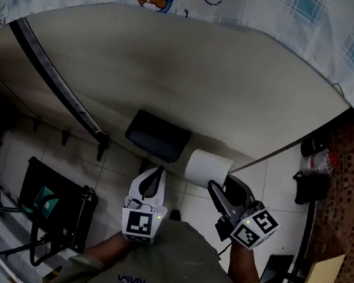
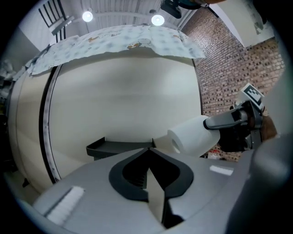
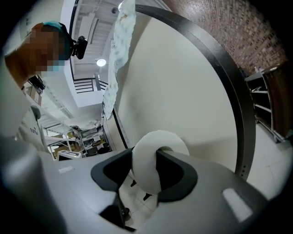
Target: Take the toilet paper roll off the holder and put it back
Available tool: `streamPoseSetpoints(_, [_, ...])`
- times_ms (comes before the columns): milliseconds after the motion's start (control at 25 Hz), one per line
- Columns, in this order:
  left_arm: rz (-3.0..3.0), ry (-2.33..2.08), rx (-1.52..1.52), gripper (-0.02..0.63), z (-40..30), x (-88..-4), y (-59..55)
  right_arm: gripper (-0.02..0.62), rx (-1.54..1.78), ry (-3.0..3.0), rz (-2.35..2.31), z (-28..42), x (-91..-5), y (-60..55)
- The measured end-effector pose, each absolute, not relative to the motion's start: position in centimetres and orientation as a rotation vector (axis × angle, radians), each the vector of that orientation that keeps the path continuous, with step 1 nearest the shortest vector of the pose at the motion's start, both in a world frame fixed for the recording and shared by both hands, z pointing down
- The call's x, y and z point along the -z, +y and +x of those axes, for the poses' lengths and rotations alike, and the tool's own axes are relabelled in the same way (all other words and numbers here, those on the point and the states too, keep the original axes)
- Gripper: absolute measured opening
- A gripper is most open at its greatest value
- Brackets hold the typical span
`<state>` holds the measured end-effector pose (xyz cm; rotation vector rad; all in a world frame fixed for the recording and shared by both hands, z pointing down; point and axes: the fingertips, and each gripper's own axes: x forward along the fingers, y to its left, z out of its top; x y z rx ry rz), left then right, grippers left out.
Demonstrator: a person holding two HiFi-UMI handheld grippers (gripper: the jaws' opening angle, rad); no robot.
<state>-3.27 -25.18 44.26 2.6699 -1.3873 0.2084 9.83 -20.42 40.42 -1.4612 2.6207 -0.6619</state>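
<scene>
This looks like a big work room or lab, with round lamps (image 2: 157, 19) on a high ceiling, a brick wall (image 2: 219, 64), a white tile floor (image 1: 278, 180), racks full of stuff (image 3: 75, 141), and a cream board (image 2: 123, 100) with a cloth (image 2: 114, 41) draped over its top.

Black holder (image 1: 158, 136) on cream wall (image 1: 207, 79), tiled floor (image 1: 277, 174)

Cream panel (image 1: 189, 77), patterned cloth (image 1: 299, 13) draped over its top; brick wall (image 2: 219, 64) stood beside; black metal rack (image 1: 60, 211) sat on tiled floor (image 1: 278, 177).
</scene>
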Motion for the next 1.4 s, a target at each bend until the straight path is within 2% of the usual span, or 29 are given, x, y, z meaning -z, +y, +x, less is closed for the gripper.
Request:
streamPoseSetpoints(360, [2.630,-1.535,-0.218,0.009,-4.2,-45.6,-21.8,0.164,0.708,2.585,-1.392,9.9,-43.1,-18.2])
streamPoseSetpoints(1400, [2.640,-1.503,-0.228,0.008,-3.6,-45.9,-20.2,0.163,0.815,2.428,-1.404,11.4,-44.7,-18.0])
